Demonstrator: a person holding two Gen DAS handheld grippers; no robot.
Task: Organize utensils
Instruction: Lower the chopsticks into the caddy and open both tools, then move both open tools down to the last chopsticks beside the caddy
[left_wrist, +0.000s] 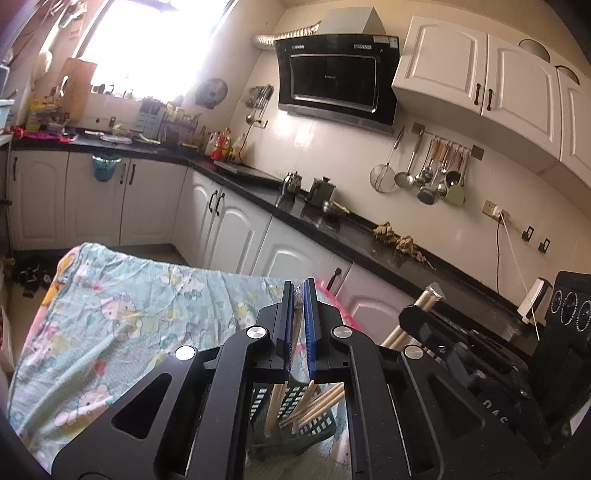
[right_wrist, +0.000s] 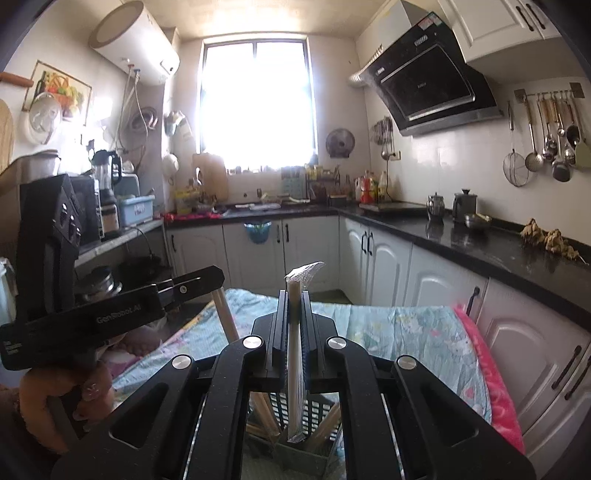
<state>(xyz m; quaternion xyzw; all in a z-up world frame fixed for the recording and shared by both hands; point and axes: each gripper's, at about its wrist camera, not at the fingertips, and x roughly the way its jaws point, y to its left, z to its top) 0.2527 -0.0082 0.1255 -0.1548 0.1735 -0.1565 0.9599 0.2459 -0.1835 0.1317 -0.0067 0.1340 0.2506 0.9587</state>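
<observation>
Both hand-held grippers hang over the dark slotted plastic utensil basket (right_wrist: 303, 424), which stands on the table draped in a pale green cartoon-print cloth (left_wrist: 122, 306). The right gripper (right_wrist: 294, 306) is clamped on a plastic-wrapped pair of pale chopsticks (right_wrist: 295, 354); the pair stands nearly upright, its long axis running straight down, and its lower wrapped end already sits inside the basket's mouth. So the basket lies directly below that tool, along the sticks' own line. The left gripper (left_wrist: 298, 295), just beside it, is pinched on another wrapped wooden stick (left_wrist: 297, 325) that slants down towards the same basket, where several loose bamboo chopsticks (left_wrist: 317, 402) lean. By my reckoning the right one is nearer to letting go.
</observation>
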